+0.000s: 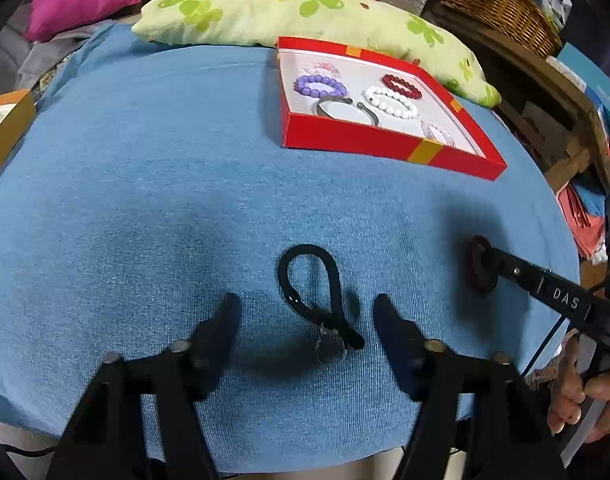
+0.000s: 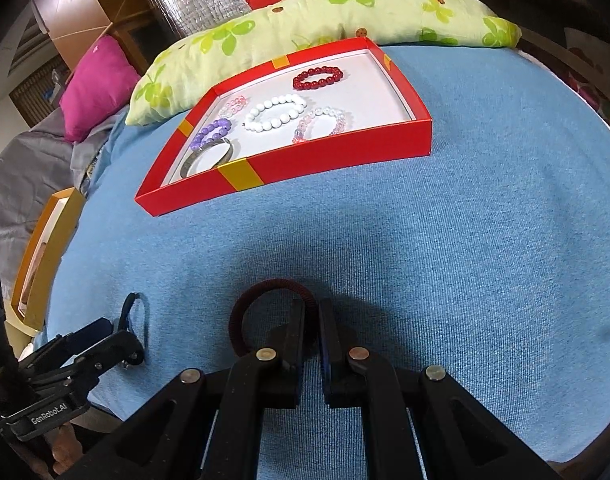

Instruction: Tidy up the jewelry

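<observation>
A black cord bracelet (image 1: 333, 276) with a small round charm lies looped on the blue cloth (image 1: 145, 200). My left gripper (image 1: 307, 304) is open, one finger on each side of the cord and neither touching it. At the right, my right gripper (image 2: 312, 306) is shut on a dark red braided band (image 2: 241, 312), which rests low over the cloth. The left wrist view shows the same band (image 1: 479, 276) at the right gripper's (image 1: 485, 254) tip. A red box (image 2: 305, 160) at the back holds purple (image 2: 211, 132), white (image 2: 275, 114) and red (image 2: 319, 77) bead bracelets, among others.
A green flowered pillow (image 1: 265, 8) lies behind the red box (image 1: 365, 144). An orange box (image 2: 45, 248) sits at the cloth's left edge. A wicker basket (image 1: 501, 4) stands far right. A person's hand (image 1: 577, 396) holds the right gripper's handle.
</observation>
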Available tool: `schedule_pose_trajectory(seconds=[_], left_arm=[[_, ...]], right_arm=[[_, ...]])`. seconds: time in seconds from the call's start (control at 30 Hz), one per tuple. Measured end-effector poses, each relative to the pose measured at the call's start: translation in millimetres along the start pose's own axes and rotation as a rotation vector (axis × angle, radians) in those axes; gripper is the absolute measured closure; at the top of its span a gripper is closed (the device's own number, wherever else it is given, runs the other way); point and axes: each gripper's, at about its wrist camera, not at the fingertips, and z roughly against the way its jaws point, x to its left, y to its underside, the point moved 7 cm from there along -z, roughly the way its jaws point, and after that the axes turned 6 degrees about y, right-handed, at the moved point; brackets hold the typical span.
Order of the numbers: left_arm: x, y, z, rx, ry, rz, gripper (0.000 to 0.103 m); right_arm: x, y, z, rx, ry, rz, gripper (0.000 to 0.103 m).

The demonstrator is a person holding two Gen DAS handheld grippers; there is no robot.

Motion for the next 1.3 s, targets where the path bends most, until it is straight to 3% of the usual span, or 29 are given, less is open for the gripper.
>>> schedule_pose_trajectory(seconds=[0.07, 0.13, 0.23, 0.57, 0.9, 1.3], left_arm=[[0.6, -0.6, -0.6, 0.002, 0.004, 0.001, 0.049], [1.7, -1.3, -0.6, -0.001, 0.004, 0.006, 0.052], [-1.3, -0.7, -1.2, 0.003, 0.022, -0.005, 0.068], [-4.0, -1.4, -2.0, -0.005, 0.033, -0.022, 0.091], [-1.5, -9.7, 9.0, -0.057, 0.035, -0.033, 0.096], [-11.5, -18.3, 20.0, -0.104, 0.050, -0.058, 0.096]], right_arm=[[0.0, -0.2, -0.4, 0.001, 0.001, -0.002, 0.094], [0.3, -0.2, -0.5, 0.001, 0.004, -0.002, 0.094], [0.6, -0.2, -0.7, -0.001, 0.007, 0.002, 0.094], [1.9, -0.4, 0.5, -0.009, 0.014, 0.026, 0.094], [5.7, -1.5, 7.8, -0.021, -0.030, 0.032, 0.095], [10.0, -15.9, 31.8, -0.115, -0.097, -0.001, 0.095]])
